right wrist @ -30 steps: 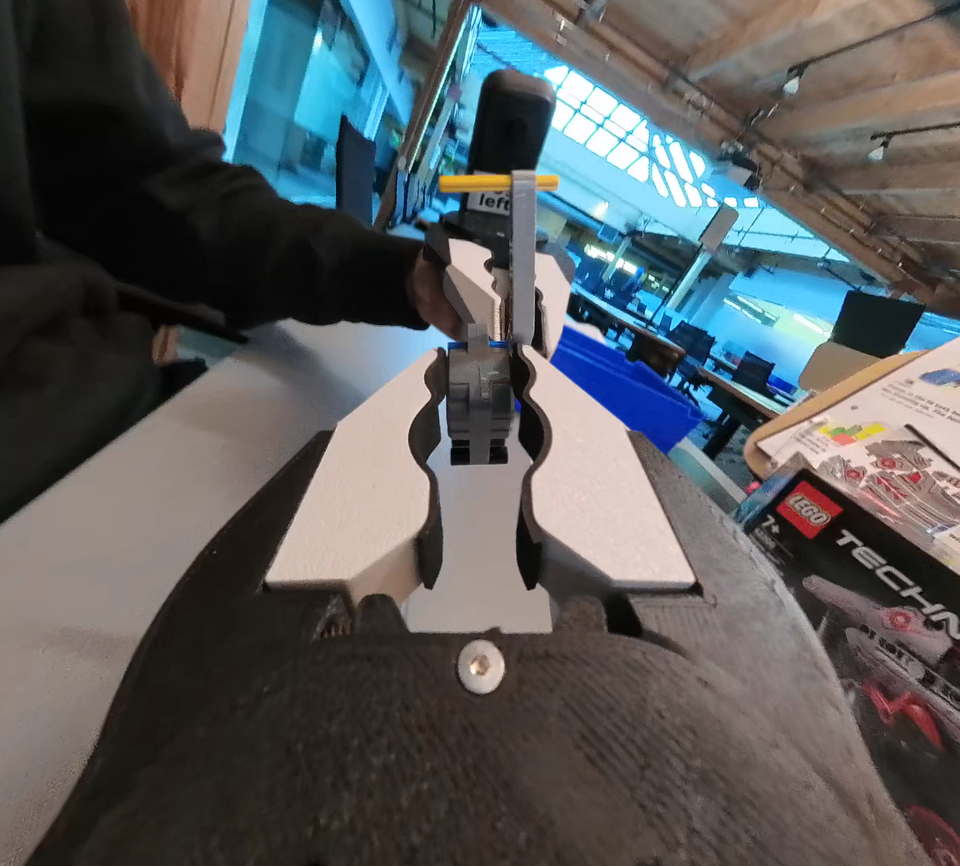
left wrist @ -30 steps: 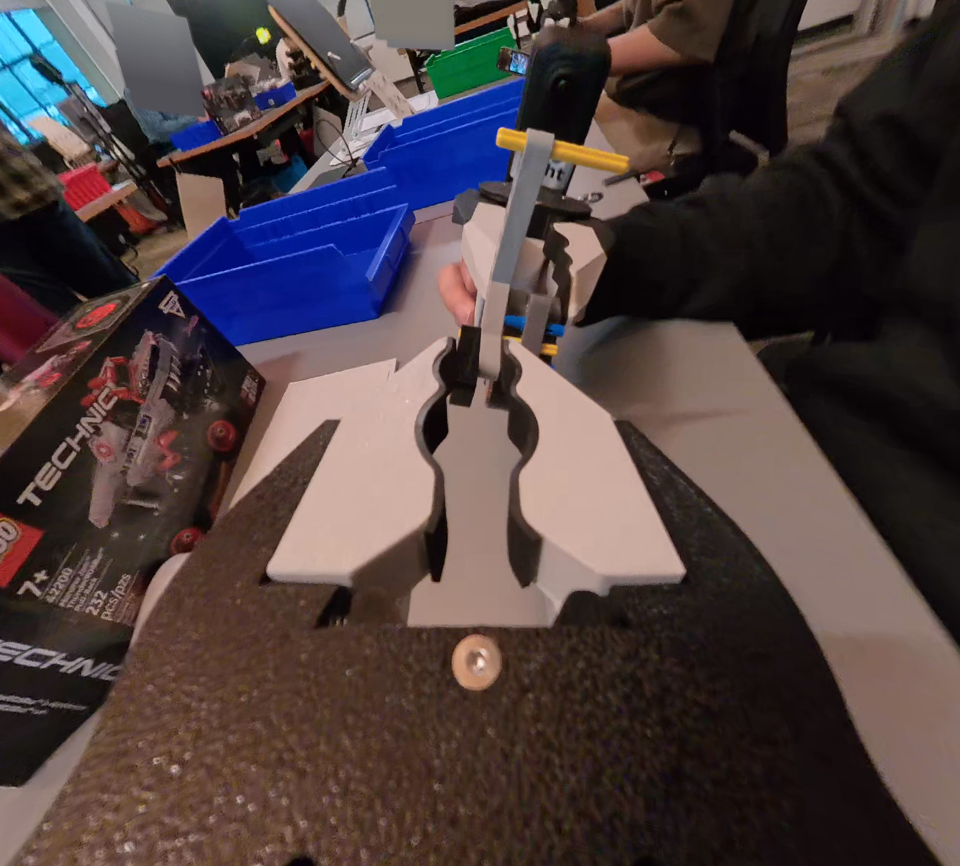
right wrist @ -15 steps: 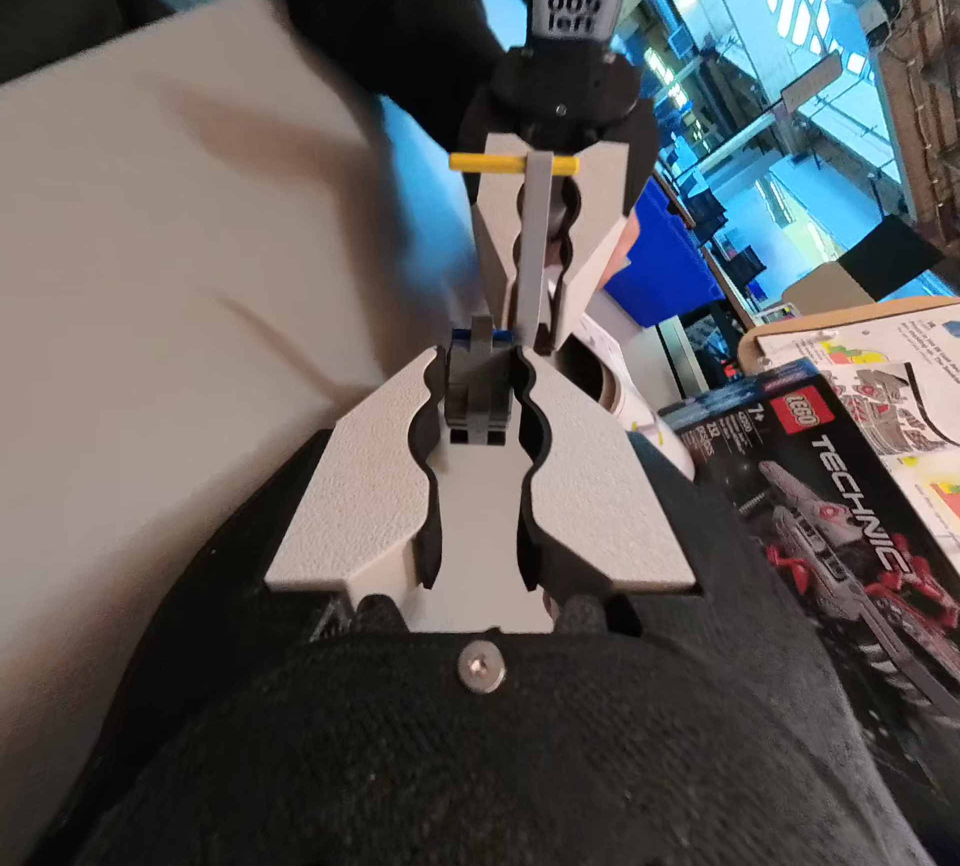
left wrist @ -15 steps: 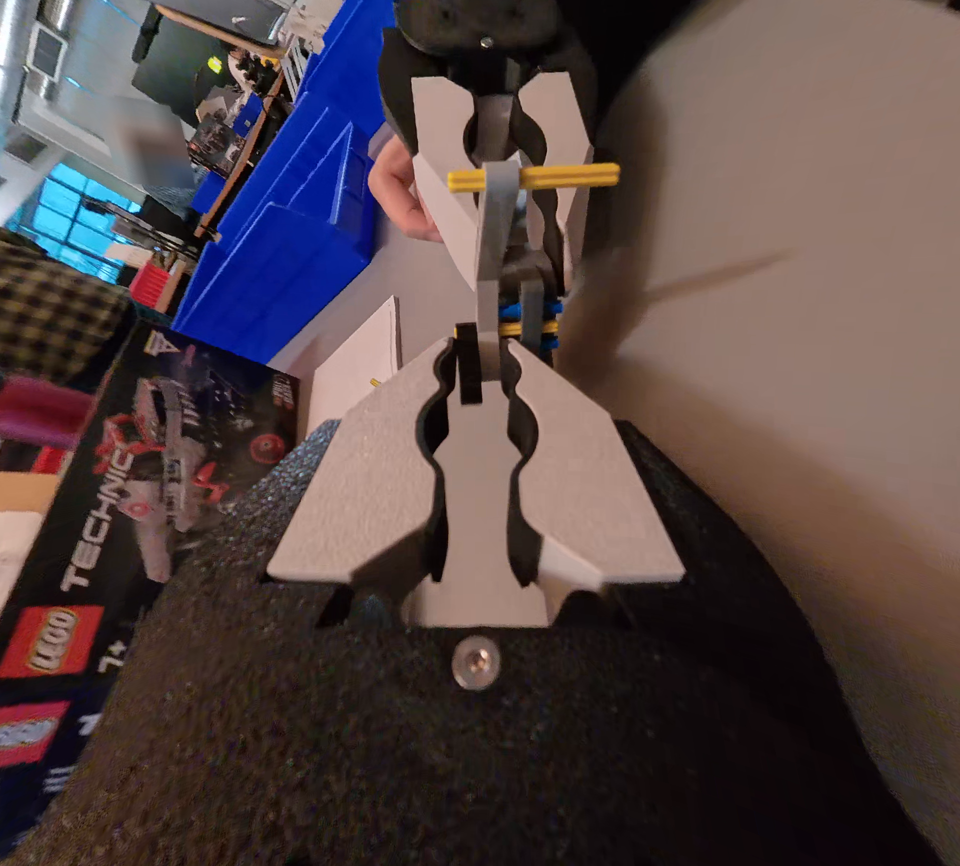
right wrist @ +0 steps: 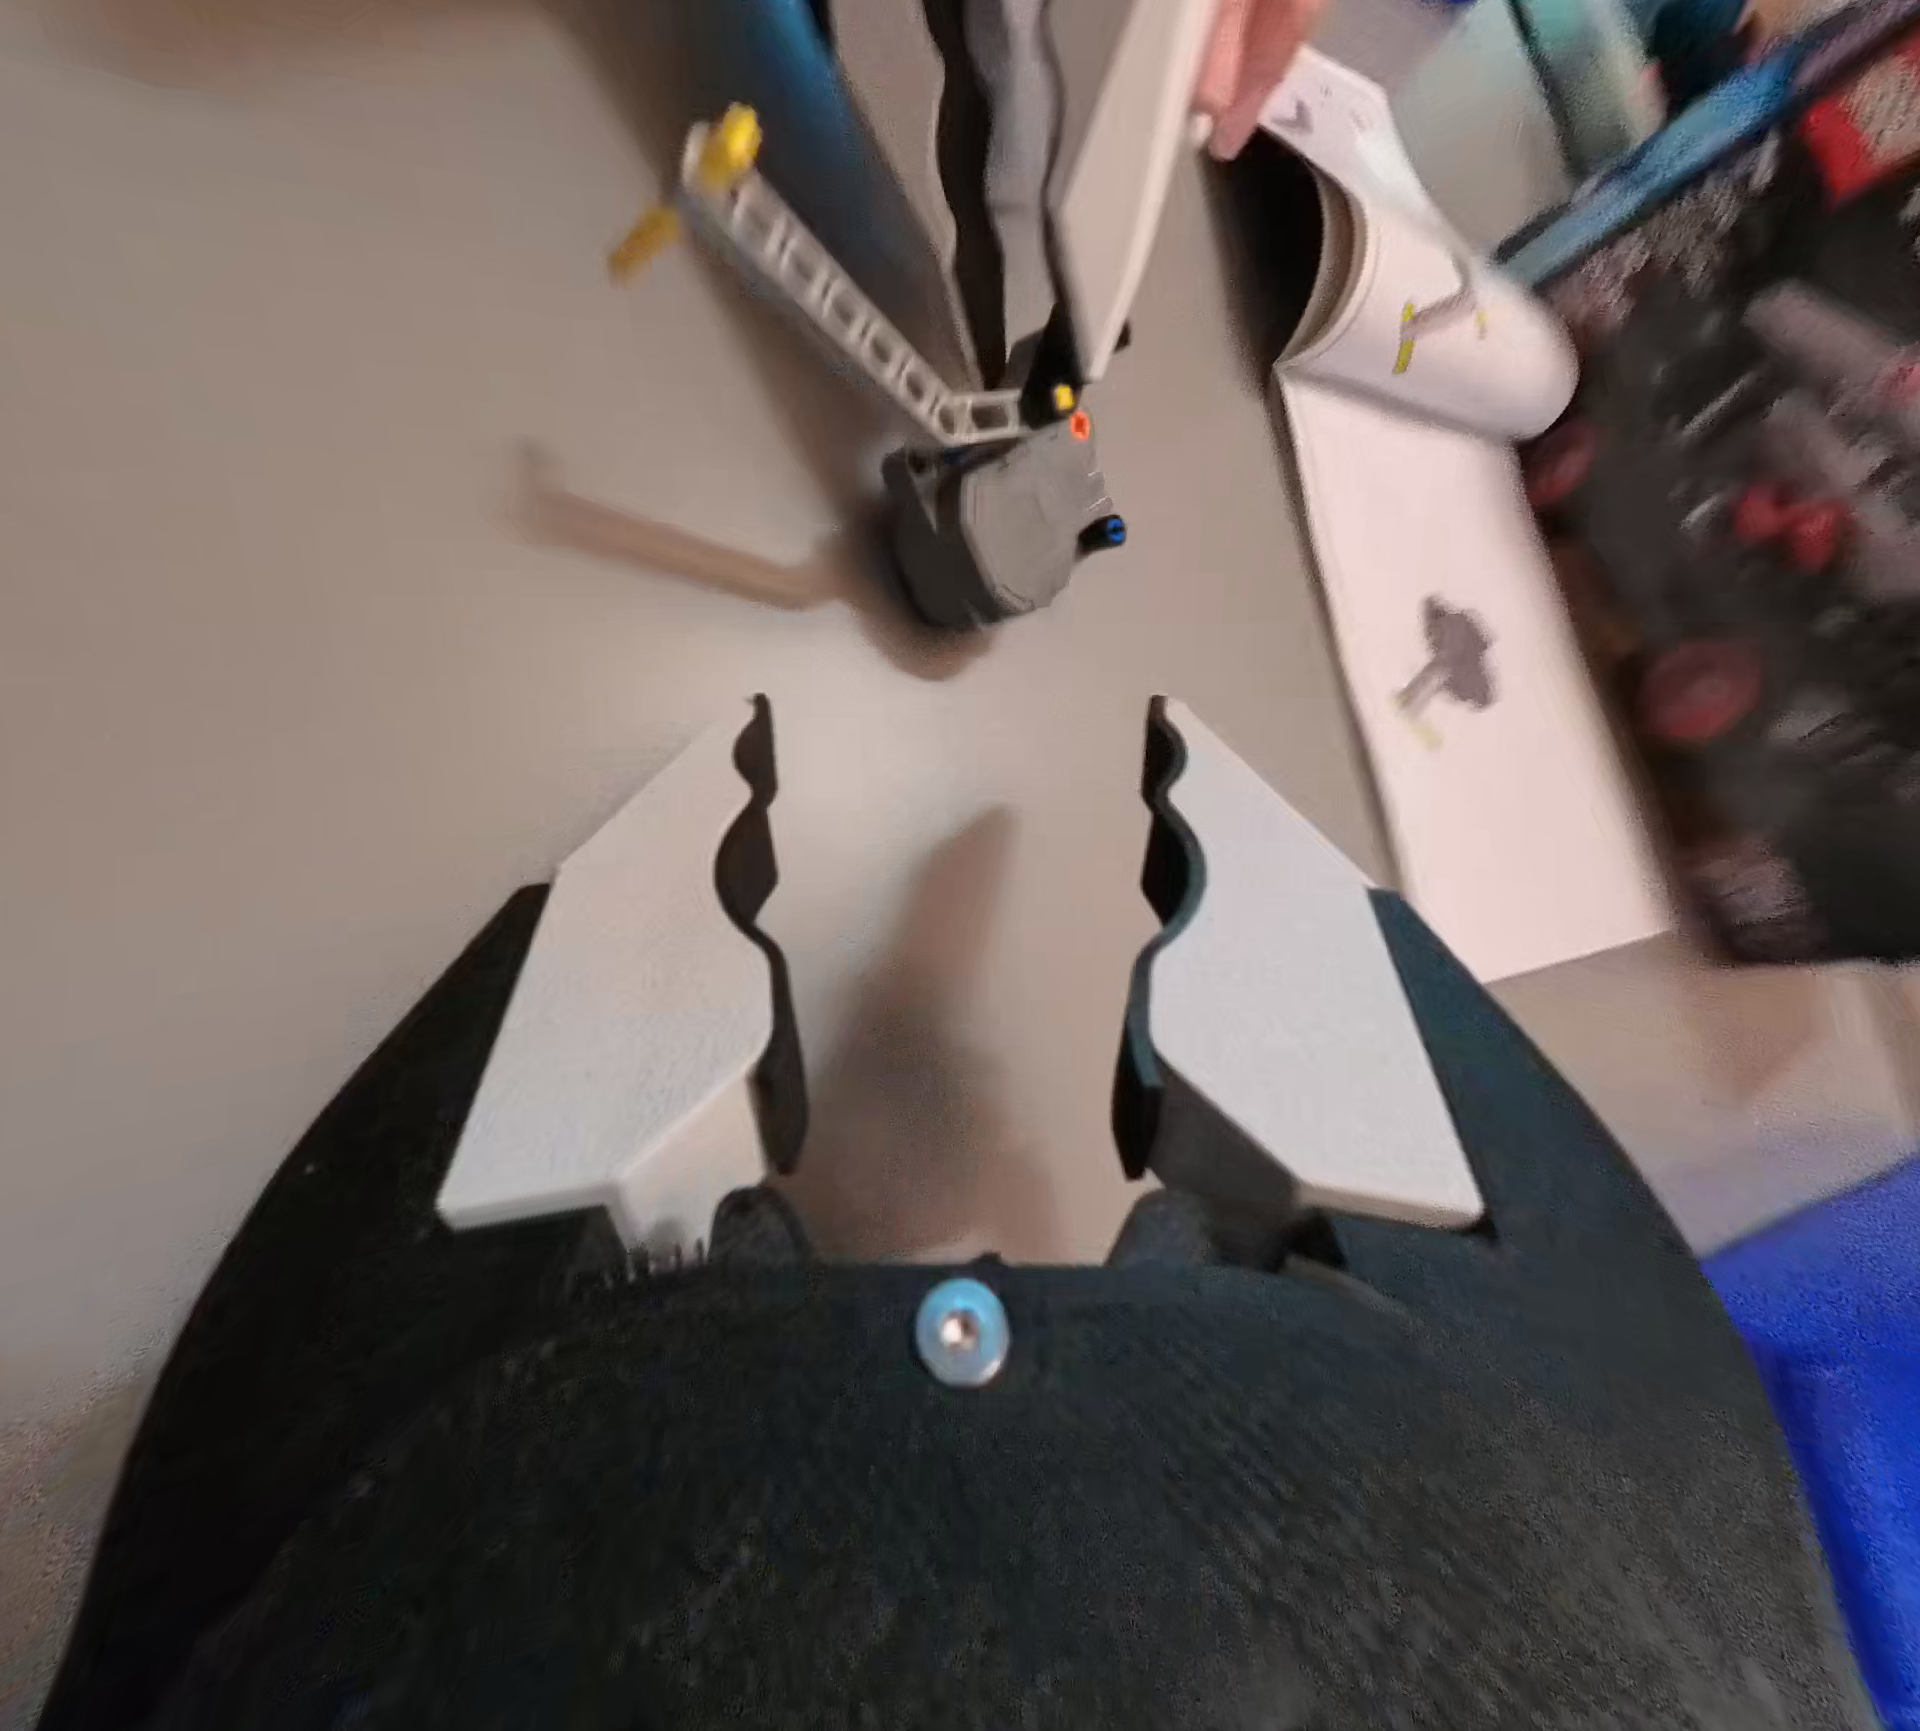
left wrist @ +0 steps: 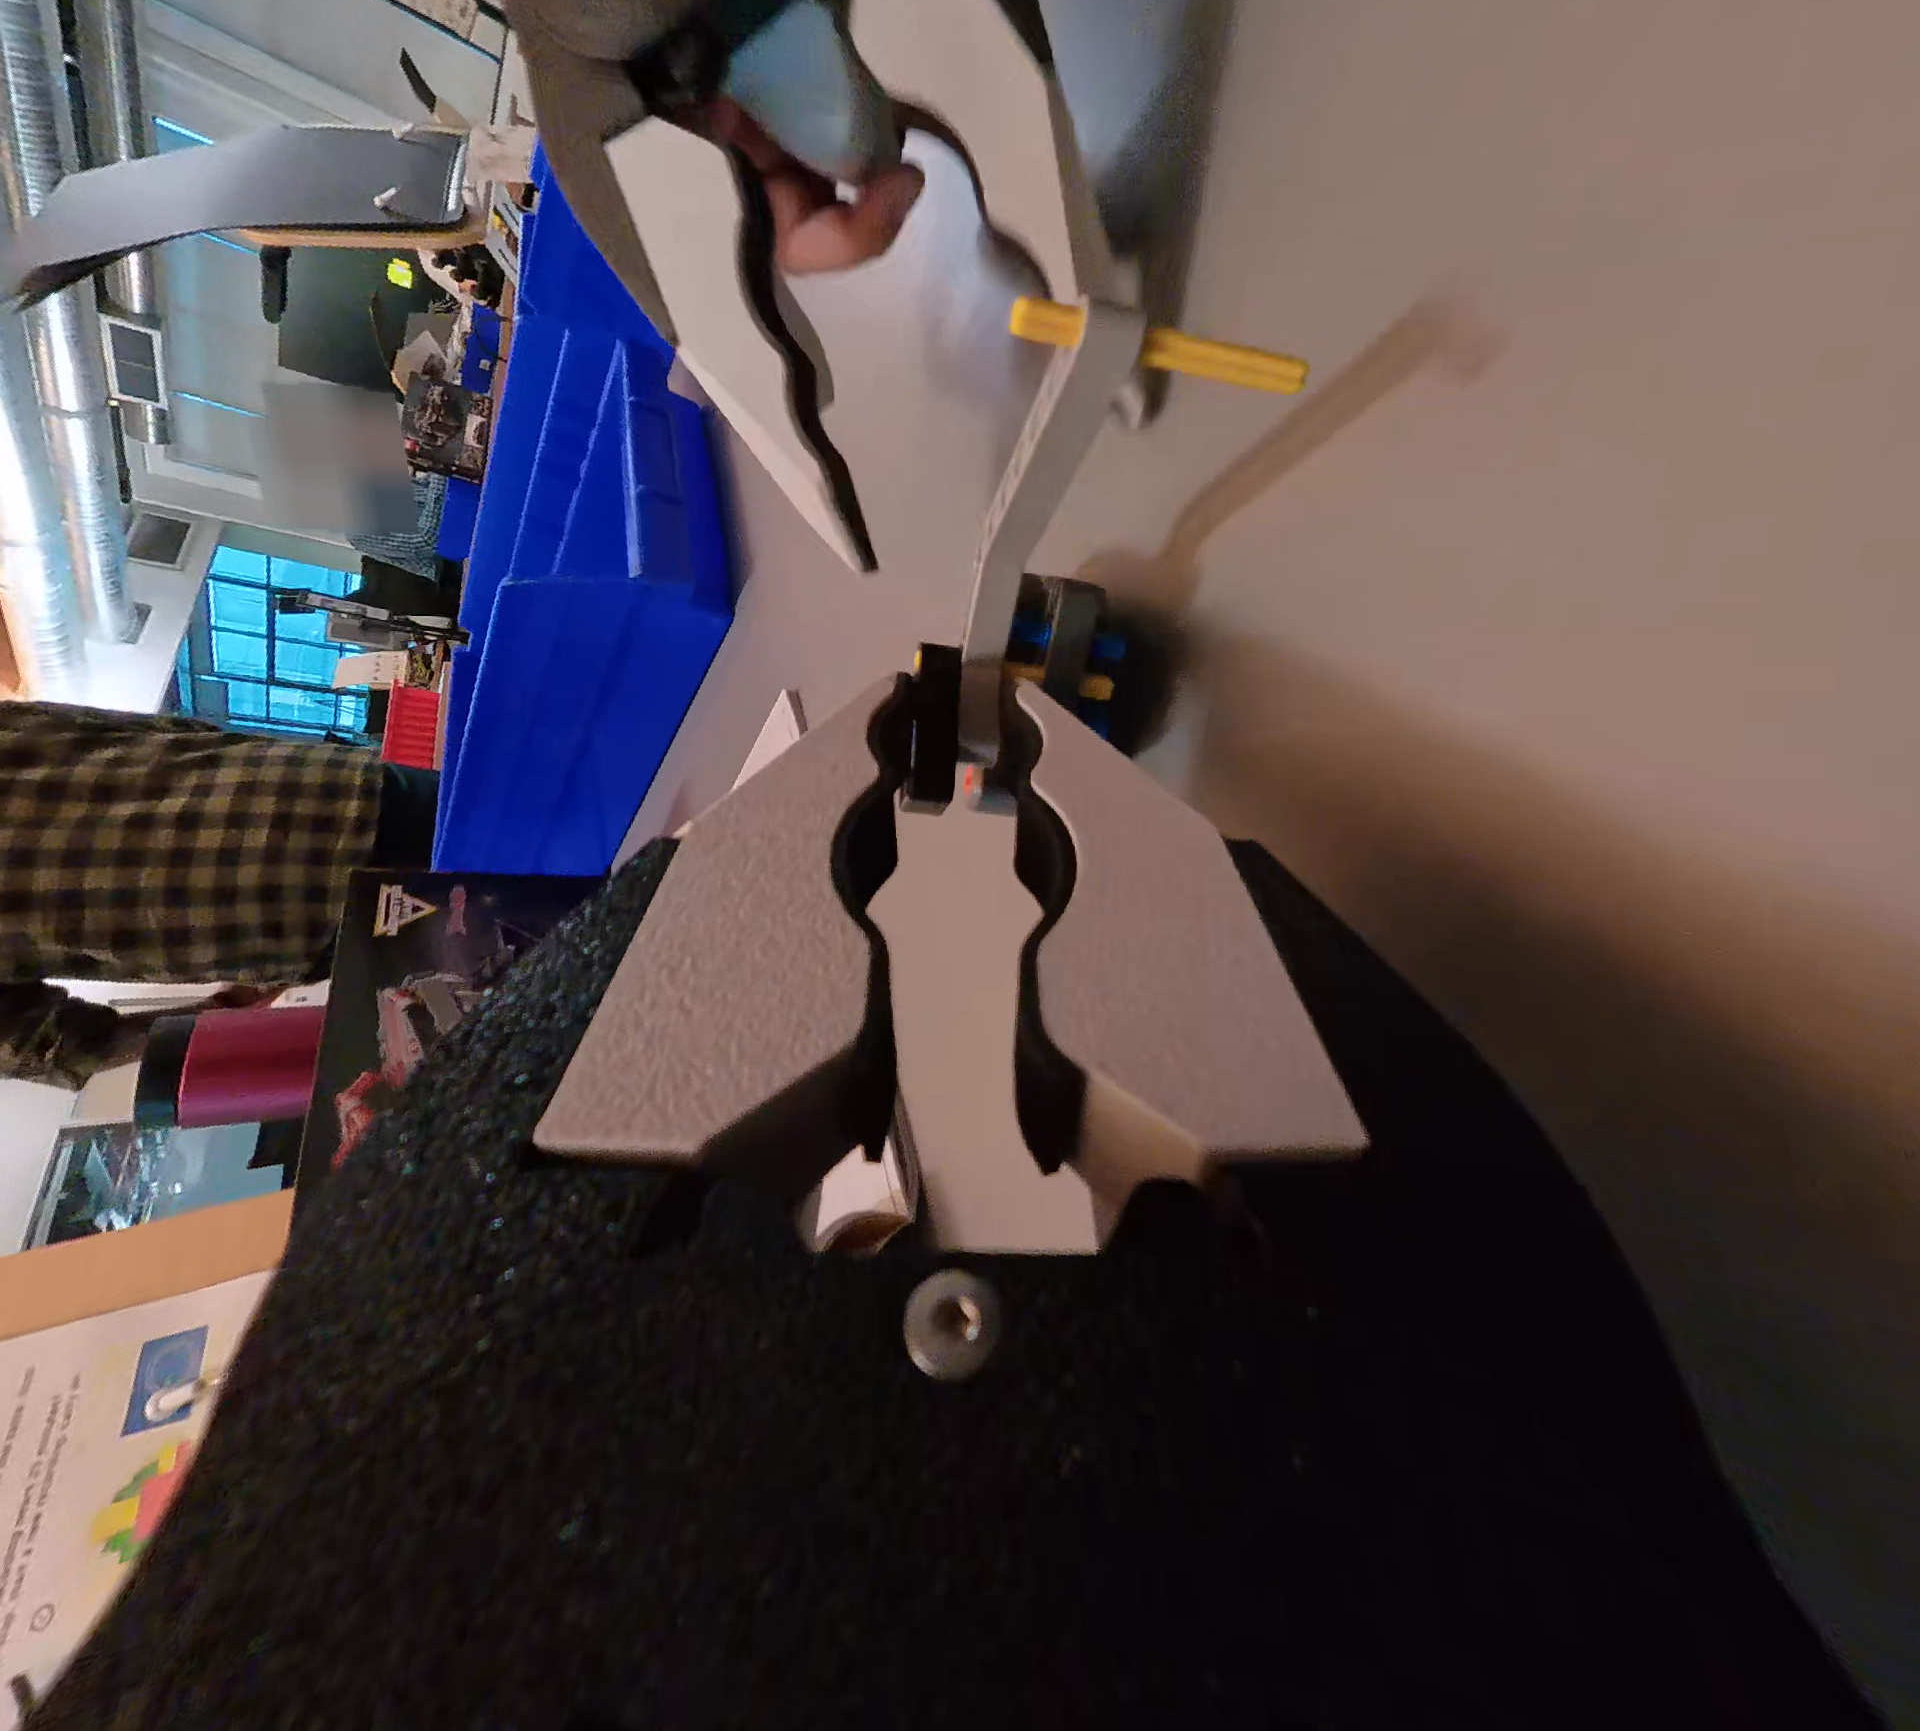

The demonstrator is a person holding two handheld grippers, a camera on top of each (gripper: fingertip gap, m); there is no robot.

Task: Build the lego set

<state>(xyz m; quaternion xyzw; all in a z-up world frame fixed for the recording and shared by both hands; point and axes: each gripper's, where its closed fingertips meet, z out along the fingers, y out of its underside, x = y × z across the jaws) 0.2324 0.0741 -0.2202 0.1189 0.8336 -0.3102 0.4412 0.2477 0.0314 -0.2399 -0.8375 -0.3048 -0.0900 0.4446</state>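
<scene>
The lego assembly is a dark grey block (right wrist: 997, 528) with a long light grey beam (right wrist: 831, 299) and a yellow axle (right wrist: 727, 143) through the beam's far end. My left gripper (left wrist: 956, 746) is shut on the beam's lower end and a black piece beside it. The beam (left wrist: 1039, 455) rises to the yellow axle (left wrist: 1221, 362), and the dark block (left wrist: 1065, 621) sits just behind the fingertips. My right gripper (right wrist: 956, 705) is open and empty, a short way back from the block. It shows in the left wrist view (left wrist: 992, 434) with its jaws apart. The block is low over the grey table (right wrist: 312, 746); contact is unclear.
A white instruction booklet (right wrist: 1455, 642) and the lego box (right wrist: 1766, 538) lie right of the assembly. Blue bins (left wrist: 582, 642) stand at the table's far side. A person in a plaid shirt (left wrist: 156, 829) and a burgundy bottle (left wrist: 239, 1063) are at the left. There is about 6 cm between the tips of the two grippers.
My right gripper has opened, let go of the dark block and pulled back. Both grippers have swung downward toward the table, the left one still holding the assembly.
</scene>
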